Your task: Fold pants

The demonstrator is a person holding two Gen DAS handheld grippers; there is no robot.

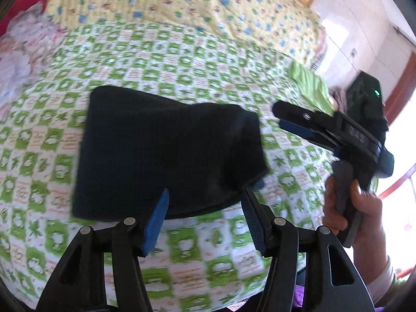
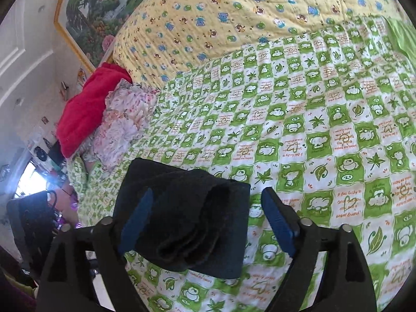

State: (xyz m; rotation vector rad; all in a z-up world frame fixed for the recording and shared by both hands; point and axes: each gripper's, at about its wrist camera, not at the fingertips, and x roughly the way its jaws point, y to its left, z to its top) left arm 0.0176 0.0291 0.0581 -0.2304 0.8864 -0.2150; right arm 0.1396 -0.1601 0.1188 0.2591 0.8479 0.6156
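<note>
Left wrist view: folded pants (image 1: 166,150) lie mid-frame on the bed (image 1: 182,59), both grippers' fingers (image 1: 156,218) released, so the fold appears complete.

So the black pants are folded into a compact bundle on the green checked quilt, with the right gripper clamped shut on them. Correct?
Not quite. The black pants are folded into a bundle on the green checked quilt, but the right gripper is open, its fingers spread either side of the bundle. The right wrist view shows this.
</note>
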